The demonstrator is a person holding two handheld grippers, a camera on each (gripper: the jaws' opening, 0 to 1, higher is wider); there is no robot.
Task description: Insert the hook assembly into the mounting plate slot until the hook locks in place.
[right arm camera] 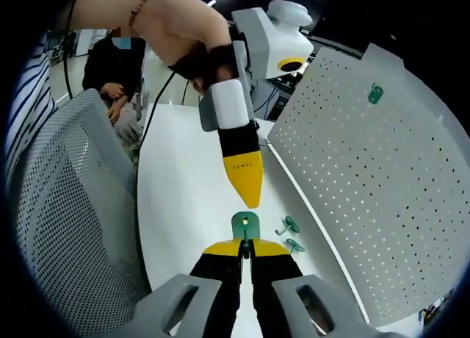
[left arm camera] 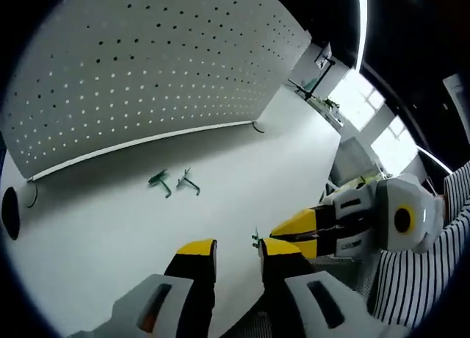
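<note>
In the right gripper view a bare hand [right arm camera: 180, 40] at upper centre grips the left gripper [right arm camera: 248, 195], its yellow tips pointing down together at a green hook [right arm camera: 242, 224]. The right gripper [right arm camera: 246, 248], jaws closed narrow, pinches that hook's stem at lower centre. Two more green hooks [right arm camera: 289, 234] lie on the smooth white table [right arm camera: 183, 206] beside the perforated white pegboard [right arm camera: 367, 191]; another hook [right arm camera: 375, 94] hangs on it, upper right. In the left gripper view, its own jaws stand slightly apart, holding nothing.
</note>
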